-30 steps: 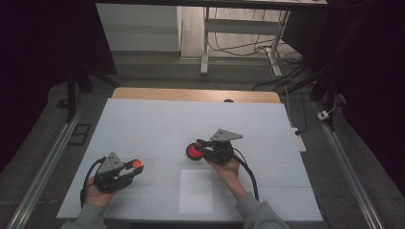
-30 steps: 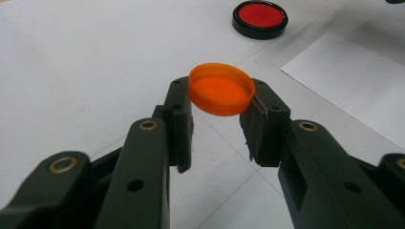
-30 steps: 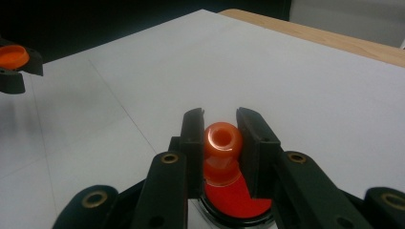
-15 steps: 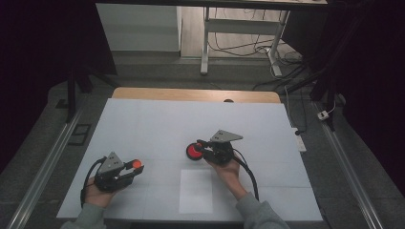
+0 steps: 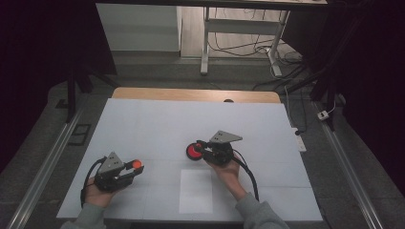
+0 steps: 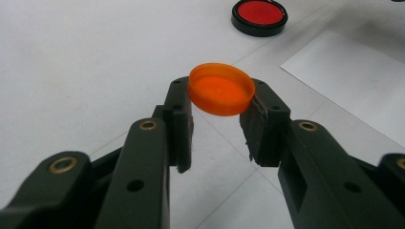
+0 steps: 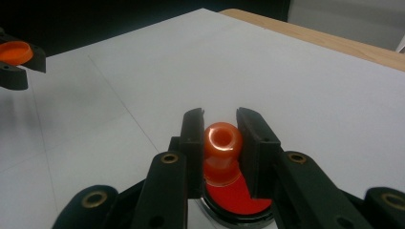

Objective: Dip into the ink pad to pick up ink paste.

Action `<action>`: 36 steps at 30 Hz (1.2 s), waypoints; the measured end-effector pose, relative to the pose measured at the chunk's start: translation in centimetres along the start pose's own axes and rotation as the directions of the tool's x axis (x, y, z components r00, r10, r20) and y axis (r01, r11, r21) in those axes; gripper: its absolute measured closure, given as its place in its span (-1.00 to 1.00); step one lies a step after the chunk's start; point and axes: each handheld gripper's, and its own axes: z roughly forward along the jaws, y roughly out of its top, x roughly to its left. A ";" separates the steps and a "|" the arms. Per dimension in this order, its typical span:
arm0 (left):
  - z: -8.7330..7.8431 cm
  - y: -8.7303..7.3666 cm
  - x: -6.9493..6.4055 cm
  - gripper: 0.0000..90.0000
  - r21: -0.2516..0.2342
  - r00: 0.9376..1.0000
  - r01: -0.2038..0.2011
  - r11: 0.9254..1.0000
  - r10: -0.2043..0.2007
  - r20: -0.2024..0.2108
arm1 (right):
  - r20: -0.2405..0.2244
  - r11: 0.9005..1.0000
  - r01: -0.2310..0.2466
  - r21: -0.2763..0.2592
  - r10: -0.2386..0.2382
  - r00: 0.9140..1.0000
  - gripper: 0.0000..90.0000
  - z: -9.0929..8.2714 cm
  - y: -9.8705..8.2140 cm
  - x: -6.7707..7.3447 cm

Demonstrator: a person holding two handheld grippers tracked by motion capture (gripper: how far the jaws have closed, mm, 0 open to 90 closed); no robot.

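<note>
My left gripper (image 5: 135,168) hovers at the near left of the white table top (image 5: 157,119). It is shut on a shallow orange cap (image 5: 137,163), pinched by its rim between the pads (image 6: 221,89) and tilted slightly. Right of centre, my right gripper (image 5: 201,149) is shut on an orange spout-like knob (image 7: 222,143). The knob rises from a red round base with a black rim (image 5: 193,151), which rests on the table. That base (image 6: 259,13) lies well beyond the cap in the left gripper view.
A white paper sheet (image 5: 196,191) lies flat on the table near the front edge, between the two hands. A wooden strip (image 5: 191,94) borders the far side. Beyond it are a dark floor, cables and a desk frame (image 5: 205,43).
</note>
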 end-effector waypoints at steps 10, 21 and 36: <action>0.1 -0.1 0.0 0.45 0.003 1.000 0.002 1.000 -0.002 0.010 | -0.022 1.000 -0.001 -0.007 0.001 1.000 0.61 0.1 0.1 0.5; 0.1 -0.1 0.1 0.45 -0.004 1.000 0.003 1.000 -0.003 0.013 | -0.044 1.000 -0.008 -0.009 0.008 0.999 0.61 -0.1 0.2 0.9; 0.1 -0.1 0.1 0.45 0.000 1.000 0.002 1.000 -0.002 0.015 | -0.047 1.000 -0.003 -0.004 0.003 0.999 0.61 -0.1 0.1 1.1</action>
